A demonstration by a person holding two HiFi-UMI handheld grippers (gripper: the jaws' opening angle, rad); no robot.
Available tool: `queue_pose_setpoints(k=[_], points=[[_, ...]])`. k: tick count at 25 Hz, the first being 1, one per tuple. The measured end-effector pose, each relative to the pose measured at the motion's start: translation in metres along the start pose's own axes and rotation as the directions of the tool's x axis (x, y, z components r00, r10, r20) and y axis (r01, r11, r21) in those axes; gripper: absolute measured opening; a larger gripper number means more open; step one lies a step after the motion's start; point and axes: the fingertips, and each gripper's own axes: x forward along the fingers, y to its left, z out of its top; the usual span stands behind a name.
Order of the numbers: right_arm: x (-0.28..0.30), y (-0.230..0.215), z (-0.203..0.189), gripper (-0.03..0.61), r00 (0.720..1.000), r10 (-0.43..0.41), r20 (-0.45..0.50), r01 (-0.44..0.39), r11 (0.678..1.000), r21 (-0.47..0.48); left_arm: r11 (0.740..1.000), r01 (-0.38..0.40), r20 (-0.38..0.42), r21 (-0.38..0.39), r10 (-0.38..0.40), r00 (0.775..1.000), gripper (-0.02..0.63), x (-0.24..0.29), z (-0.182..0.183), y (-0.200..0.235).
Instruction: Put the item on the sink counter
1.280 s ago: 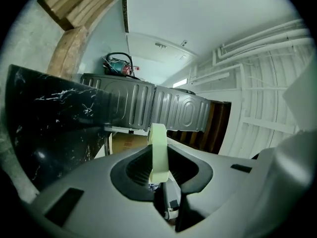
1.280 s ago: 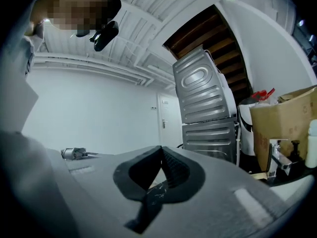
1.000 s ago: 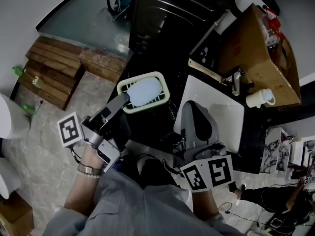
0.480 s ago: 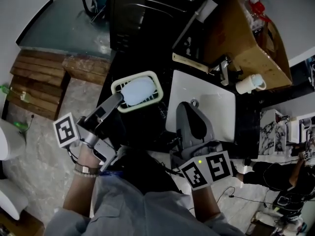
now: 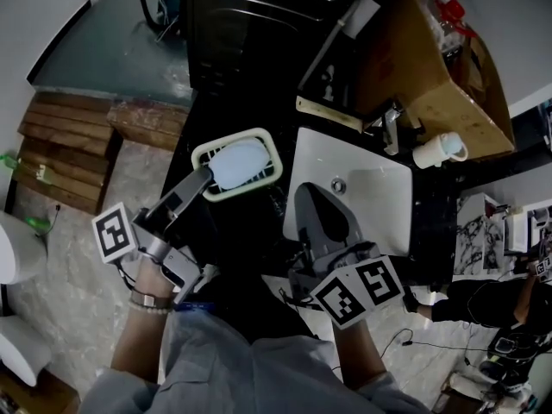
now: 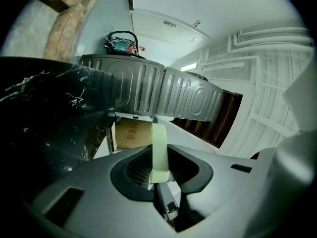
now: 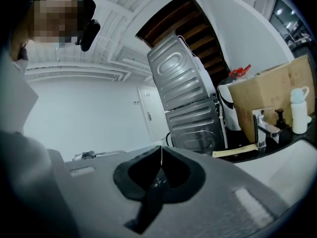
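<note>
There was the black counter filling the middle of the head view, the cardboard box up at one o'clock and the white sink sunk into it at three o'clock. We had the pale-green soap tray over the counter at eleven o'clock of centre, just beside the sink, with a light-blue block lying in it, soap or sponge. Whether the base had touched stone, we couldn't tell. Our left gripper was clamped on the tray's near rim, only that thin edge between the pads. Our right gripper hung over the sink, clenched on nothing.

The danger, as we judged it, was that one-edge pinch. The tray could sag or twist and the block slide out. Let go before the base sat flat and it would drop, perhaps tipping into the sink at three o'clock.
</note>
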Motion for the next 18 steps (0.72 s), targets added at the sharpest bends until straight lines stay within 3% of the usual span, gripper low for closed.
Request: queue_pose_setpoints(k=[5, 10, 18], points=[[0.011, 0.002, -0.010, 0.090, 0.996, 0.081, -0.039, -0.076, 0.989, 0.130, 1.000, 0.012, 0.004, 0.005, -0.012, 1.000, 0.086, 0.001, 0.000, -0.001], [0.022, 0.005, -0.015, 0.141, 0.985, 0.167, -0.036, -0.148, 0.939, 0.309, 1.000, 0.014, 0.007, 0.015, -0.014, 1.000, 0.086, 0.001, 0.001, -0.002], [0.038, 0.005, -0.025, 0.142, 0.970, 0.233, -0.064, -0.196, 0.912, 0.361, 1.000, 0.012, 0.015, 0.017, -0.012, 1.000, 0.086, 0.001, 0.001, 0.004]])
